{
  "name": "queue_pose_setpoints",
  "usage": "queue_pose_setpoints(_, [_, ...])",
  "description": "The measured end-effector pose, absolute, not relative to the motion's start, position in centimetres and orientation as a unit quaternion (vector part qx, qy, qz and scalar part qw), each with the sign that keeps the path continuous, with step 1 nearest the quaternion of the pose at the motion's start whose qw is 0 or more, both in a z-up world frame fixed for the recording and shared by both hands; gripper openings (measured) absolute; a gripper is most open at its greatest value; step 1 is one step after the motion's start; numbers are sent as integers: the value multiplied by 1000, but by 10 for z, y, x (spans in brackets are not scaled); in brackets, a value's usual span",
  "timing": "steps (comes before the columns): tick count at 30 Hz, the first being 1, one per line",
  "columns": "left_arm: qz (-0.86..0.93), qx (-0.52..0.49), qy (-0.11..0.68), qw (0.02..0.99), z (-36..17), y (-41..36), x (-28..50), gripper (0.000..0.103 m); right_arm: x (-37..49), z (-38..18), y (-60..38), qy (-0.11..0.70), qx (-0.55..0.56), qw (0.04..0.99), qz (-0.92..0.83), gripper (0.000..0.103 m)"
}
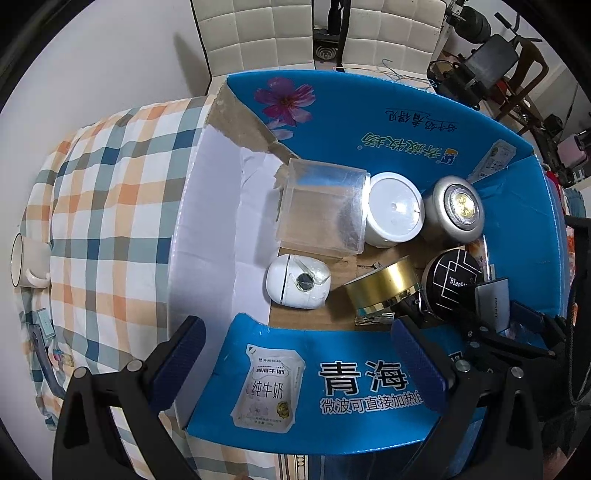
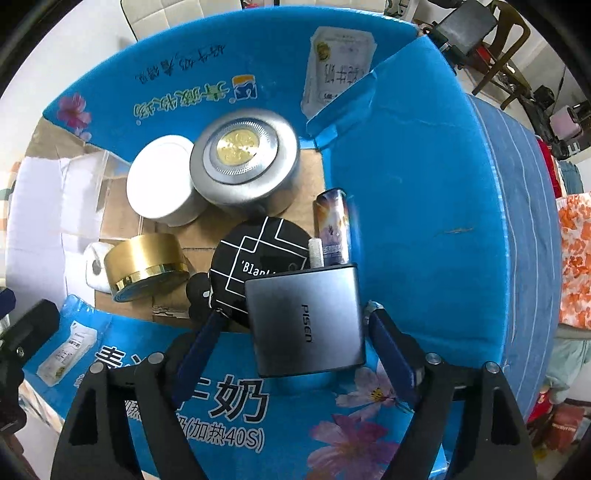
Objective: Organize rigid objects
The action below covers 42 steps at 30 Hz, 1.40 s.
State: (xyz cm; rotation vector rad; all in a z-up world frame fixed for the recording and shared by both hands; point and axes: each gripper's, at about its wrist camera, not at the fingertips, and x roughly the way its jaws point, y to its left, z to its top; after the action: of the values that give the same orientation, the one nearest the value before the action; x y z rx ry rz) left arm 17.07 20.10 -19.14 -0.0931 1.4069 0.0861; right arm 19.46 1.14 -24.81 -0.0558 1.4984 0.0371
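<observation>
Right gripper (image 2: 295, 325): spreading wide around the grey power bank (image 2: 306, 317), not visibly touching it.
Left gripper (image 1: 299, 350): gaping wide, holding nothing, over the box (image 1: 332, 387).

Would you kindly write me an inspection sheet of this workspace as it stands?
Surface: checked cloth under a blue carton.
Job's things: in the carton, clear box, white jar, silver puck light, gold tin, black round tin, grey Pisen box.
Clutter: mug on the cloth.
Grippers: left gripper open, empty; right gripper open around the Pisen box.
Cables: nothing seen.
Surroundings: white chairs.
</observation>
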Motion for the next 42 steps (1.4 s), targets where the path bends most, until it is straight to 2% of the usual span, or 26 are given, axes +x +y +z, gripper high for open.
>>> queue_pose_setpoints(12, [33, -41, 623, 780, -143, 189, 157, 103, 175, -170, -13, 642, 1, 766, 33, 89])
queue_pose_setpoints(32, [25, -50, 525, 849, 9, 166, 85, 103, 77, 23, -32, 546, 7, 835, 71, 89])
queue_pose_setpoints(42, [29, -49, 534, 844, 18, 162, 64, 103, 51, 48, -41, 541, 11, 838, 73, 89])
